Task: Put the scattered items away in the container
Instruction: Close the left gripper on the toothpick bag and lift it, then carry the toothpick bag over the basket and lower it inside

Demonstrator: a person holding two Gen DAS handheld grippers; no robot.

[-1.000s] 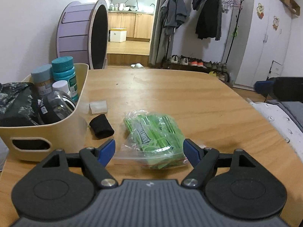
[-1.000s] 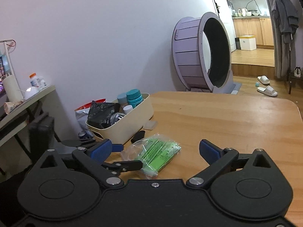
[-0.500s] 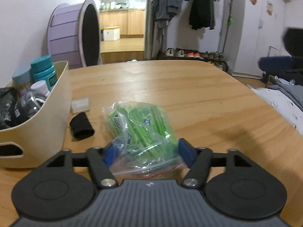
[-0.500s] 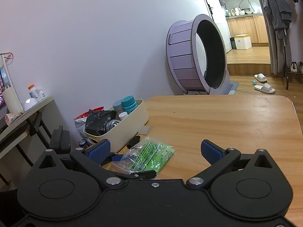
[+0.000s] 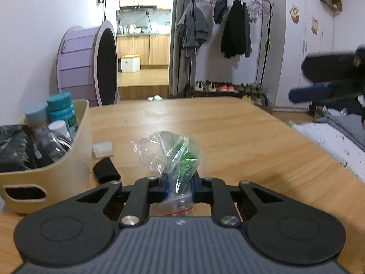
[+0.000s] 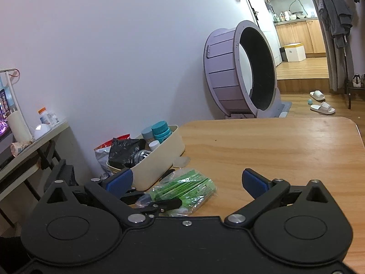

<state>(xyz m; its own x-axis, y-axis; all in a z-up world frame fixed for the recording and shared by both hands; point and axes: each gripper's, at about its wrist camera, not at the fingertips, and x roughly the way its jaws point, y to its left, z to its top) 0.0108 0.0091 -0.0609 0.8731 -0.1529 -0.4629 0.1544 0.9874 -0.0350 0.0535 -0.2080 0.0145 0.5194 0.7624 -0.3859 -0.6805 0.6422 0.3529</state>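
the left gripper (image 5: 179, 183) is clamped on the clear bag of green sticks (image 5: 180, 157) at the lower centre of its frame, the plastic bunched up between the blue pads. the cream container (image 5: 75, 159) sits at lower left on the wooden bench (image 5: 228, 132), holding bottles and a black pouch. a black roll (image 5: 106, 170) and a small white block (image 5: 103, 148) lie just beside it. the right gripper (image 6: 186, 181) is spread wide with nothing in it.

Wooden desk (image 5: 228, 132) has a cream bin (image 5: 75, 159) at its left edge, with a small white block (image 5: 103, 148), a black roll (image 5: 106, 170) and a clear baggie of green sticks (image 6: 187, 189) right beside it.
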